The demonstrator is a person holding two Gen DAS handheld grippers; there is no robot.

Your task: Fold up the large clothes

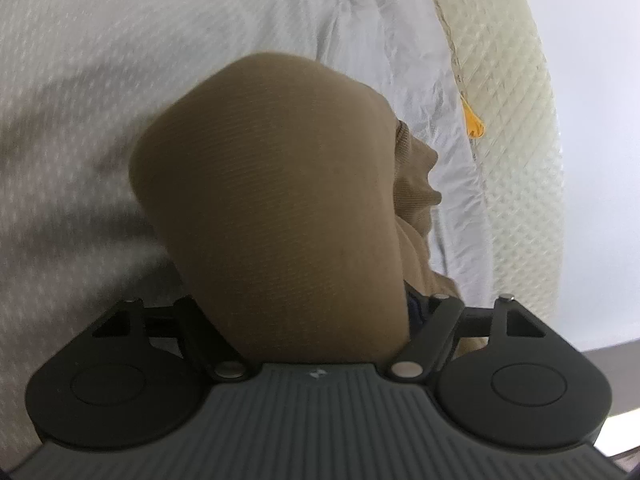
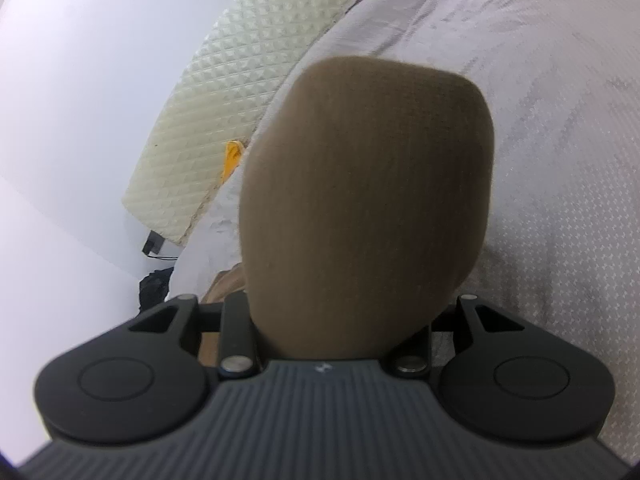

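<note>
We see a tan ribbed knit garment [image 1: 272,208] bulging over our left gripper [image 1: 316,320] and hiding its fingertips, so we cannot tell its grip. The same cloth [image 2: 360,208] drapes over our right gripper [image 2: 340,320], grip likewise hidden, above a white dotted bedspread [image 2: 560,200].

There were no words, numbers or signs to read in either view. A tiny pale mark on each gripper body was too small to tell.
</note>
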